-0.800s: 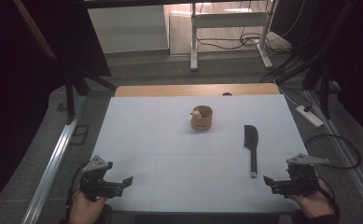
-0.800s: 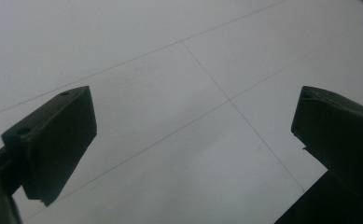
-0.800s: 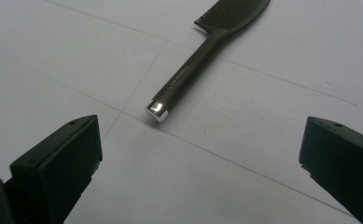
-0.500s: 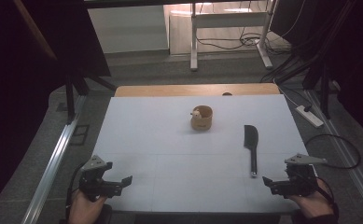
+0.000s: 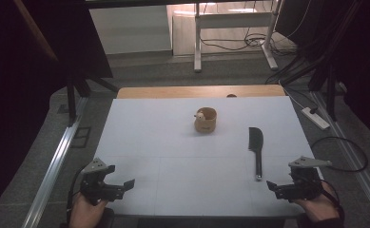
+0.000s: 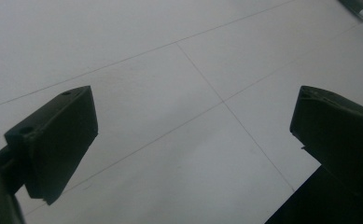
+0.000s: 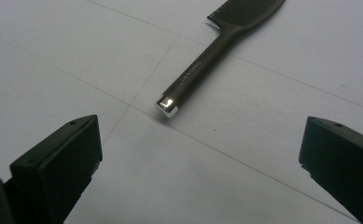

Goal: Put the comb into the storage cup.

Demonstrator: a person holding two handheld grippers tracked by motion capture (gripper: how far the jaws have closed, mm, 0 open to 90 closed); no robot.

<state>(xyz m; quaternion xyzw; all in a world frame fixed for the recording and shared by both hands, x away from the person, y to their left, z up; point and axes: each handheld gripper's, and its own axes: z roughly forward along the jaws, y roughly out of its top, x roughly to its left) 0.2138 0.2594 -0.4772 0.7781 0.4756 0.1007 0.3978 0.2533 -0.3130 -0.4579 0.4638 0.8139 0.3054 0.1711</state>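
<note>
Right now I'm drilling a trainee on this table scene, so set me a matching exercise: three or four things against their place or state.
Things:
1. comb
2. wooden cup
3. left gripper
4. right gripper

Places or states:
A. near left corner, jaws open
B. centre of the table, upright
C. lying flat, silver-tipped handle toward the person
D. just behind the comb's handle, jaws open

Pairs: 1-C, 2-B, 3-A, 4-D
</note>
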